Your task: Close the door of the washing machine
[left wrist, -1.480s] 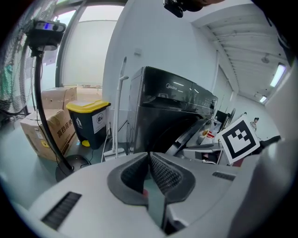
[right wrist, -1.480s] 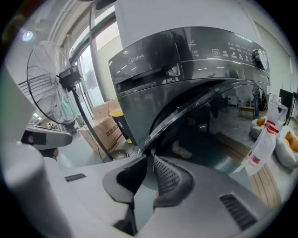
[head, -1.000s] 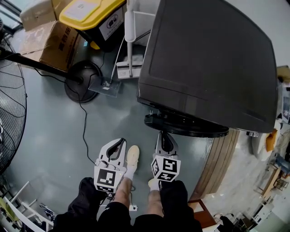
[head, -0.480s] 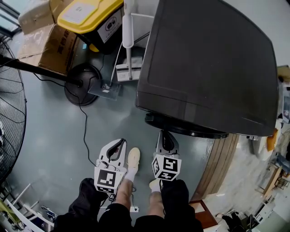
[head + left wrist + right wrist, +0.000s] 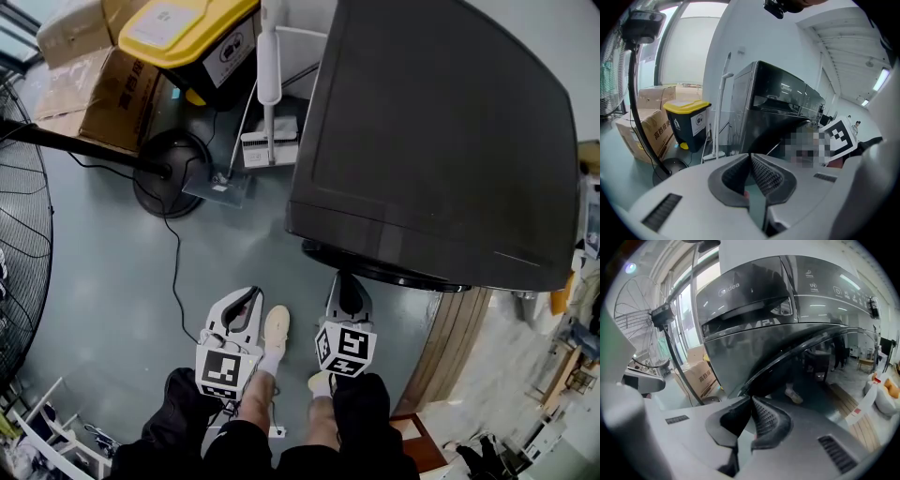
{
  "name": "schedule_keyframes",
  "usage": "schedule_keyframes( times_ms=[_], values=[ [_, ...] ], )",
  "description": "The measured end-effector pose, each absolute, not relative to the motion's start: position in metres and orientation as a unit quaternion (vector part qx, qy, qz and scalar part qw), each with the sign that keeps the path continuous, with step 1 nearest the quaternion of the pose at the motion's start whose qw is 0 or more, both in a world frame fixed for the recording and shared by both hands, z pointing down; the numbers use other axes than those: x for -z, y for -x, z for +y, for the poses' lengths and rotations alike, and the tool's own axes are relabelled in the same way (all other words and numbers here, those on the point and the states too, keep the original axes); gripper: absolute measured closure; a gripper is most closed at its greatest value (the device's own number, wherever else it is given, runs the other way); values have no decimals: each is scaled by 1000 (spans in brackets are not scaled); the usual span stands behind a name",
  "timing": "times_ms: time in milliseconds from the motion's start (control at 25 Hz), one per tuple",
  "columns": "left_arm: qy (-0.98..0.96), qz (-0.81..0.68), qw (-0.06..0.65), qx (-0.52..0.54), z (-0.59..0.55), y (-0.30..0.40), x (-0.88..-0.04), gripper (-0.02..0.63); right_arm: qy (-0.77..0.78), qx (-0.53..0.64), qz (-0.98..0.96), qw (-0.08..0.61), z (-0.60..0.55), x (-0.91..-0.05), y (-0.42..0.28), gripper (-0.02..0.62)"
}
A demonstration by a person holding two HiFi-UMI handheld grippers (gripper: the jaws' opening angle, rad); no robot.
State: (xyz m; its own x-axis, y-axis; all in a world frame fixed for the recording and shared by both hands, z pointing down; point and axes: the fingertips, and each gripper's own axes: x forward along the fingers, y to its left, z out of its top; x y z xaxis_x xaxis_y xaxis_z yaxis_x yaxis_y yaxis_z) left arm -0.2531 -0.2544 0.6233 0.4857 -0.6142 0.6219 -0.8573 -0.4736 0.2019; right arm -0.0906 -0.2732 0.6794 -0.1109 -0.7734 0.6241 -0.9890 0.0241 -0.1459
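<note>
Viewing from the head camera: washing machine (image 5: 431,141), dark grey, fills the upper right, with its flat top toward the camera. Door (image 5: 384,266) shows as a dark curved rim that projects just past the lower front edge of the cabinet. Whether it is fully seated cannot be told from above.

Right gripper (image 5: 751,398): jaws closing, ribbed pads met at the tips, nothing between them. The tips sit right at the lower left of the door's curved rim, and the dark glass fills the view behind them. Contact looks likely but is not certain.

Left gripper (image 5: 750,155): jaws clenched tip to tip, empty. It is held over the grey floor (image 5: 112,281), left of the machine and apart from the door. It points toward the cabinet's left side.

The two grippers are level with each other in the head view. The person's pale shoe (image 5: 275,326) lies between them.

Surroundings, left of the machine:
- white mop (image 5: 270,66) upright against the cabinet
- yellow-lidded bin (image 5: 187,33) behind the mop
- cardboard boxes (image 5: 98,89) left of the bin
- round fan base (image 5: 169,169) on the floor, with a cable trailing from it

Wooden boards (image 5: 459,342) lie below the machine's right front.
</note>
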Motion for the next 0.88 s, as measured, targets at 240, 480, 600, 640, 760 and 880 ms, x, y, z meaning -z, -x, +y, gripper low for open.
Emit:
schedule_keyframes(
  times_ms=[240,480,600,640,760,880],
  values=[
    [-824,-447,253,-241,-257,255,-623,574,-642,-281,-687,192,-279,-680,89,577],
    [-822,-450,253,-241,-255,258,-622,574,-639,-276,-690,196,-279,-679,90,577],
    [-821,-453,252,-238,-251,257,-621,574,-638,-274,-692,197,-279,-680,90,577],
    [-821,-455,251,-237,-249,258,-620,574,-636,-275,-694,198,-279,-681,90,577],
    [-821,-459,247,-234,-243,258,-612,574,-628,-276,-700,200,-275,-675,89,578],
    [-823,-464,239,-226,-239,257,-595,574,-625,-266,-707,197,-270,-658,88,578]
  ],
)
